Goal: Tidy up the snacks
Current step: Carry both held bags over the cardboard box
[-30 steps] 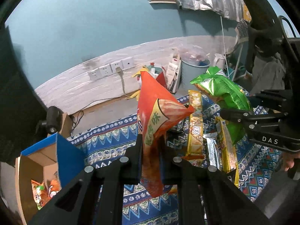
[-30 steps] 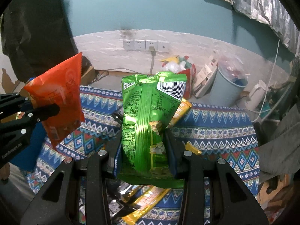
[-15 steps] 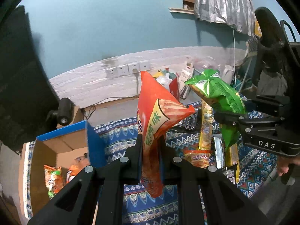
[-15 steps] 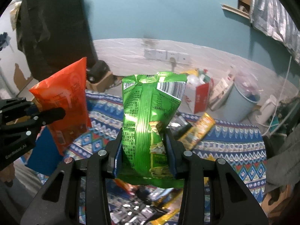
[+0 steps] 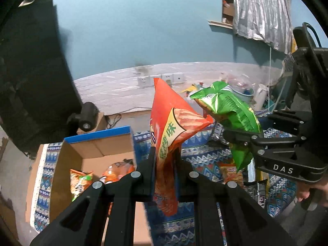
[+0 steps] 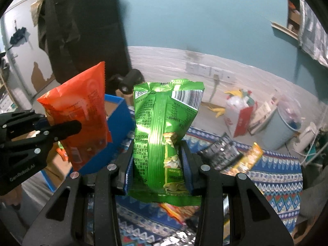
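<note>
The left gripper (image 5: 165,160) is held raised, with its two black fingers (image 5: 148,170) pointing forward and slightly up; the jaws are pressed together on the lower part of an orange snack bag (image 5: 170,135), which is kept upright. The right gripper (image 6: 156,160) is carried at a similar height just beside it, its jaws clamped on the lower half of a green snack bag (image 6: 164,131). The two grippers are held close, side by side, not touching. A bare hand (image 5: 307,190) is partly seen behind the right gripper's body, apparently wrapped around its handle.
</note>
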Demonstrator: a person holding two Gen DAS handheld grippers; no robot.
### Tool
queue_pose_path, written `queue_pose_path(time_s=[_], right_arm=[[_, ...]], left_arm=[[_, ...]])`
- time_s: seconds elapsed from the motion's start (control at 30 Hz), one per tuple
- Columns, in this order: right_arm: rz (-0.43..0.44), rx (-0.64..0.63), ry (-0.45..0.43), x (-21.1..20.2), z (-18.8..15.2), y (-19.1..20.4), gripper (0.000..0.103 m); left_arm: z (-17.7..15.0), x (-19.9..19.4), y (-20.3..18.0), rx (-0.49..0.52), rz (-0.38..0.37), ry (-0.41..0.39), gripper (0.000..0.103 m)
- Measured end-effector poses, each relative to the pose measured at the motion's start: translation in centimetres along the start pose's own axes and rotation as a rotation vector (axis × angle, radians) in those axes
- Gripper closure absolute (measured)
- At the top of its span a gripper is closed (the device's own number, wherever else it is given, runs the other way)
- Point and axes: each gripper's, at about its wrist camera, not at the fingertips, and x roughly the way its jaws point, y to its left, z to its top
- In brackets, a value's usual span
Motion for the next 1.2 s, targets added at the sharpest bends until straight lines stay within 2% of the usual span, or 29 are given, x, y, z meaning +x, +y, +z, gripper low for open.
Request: queue_pose_path(time_s=[0.57,0.83,1.1,1.13,1.2], right_arm=[[0.068,-0.077,0.024,4.3,2.6,7.4,0.065],[0.102,-0.093,0.05,6.2,3.0,10.2,0.065],[0.145,-0.096,0.072,7.7,3.4,12.3,0.065],[0.151,-0.099,0.077,7.9,3.4,12.6,0.065],[0.165,-0.097,0.087,8.4,3.4,13.1,0.065]], left_arm=[[-3.0,-1.8,7.0,-0.115,0.073,0.014,0.089],[-4.8,-0.9,10.0,-0.17,0.134,0.071,0.089],[-6.1,0.7,13.6,-0.28,0.206,0.164,0.088],[-6.2,0.9,14.1,-0.301,0.215,0.18,0.087],[-6.6,1.1,14.9,-0.336,0.232,0.202,0.068]])
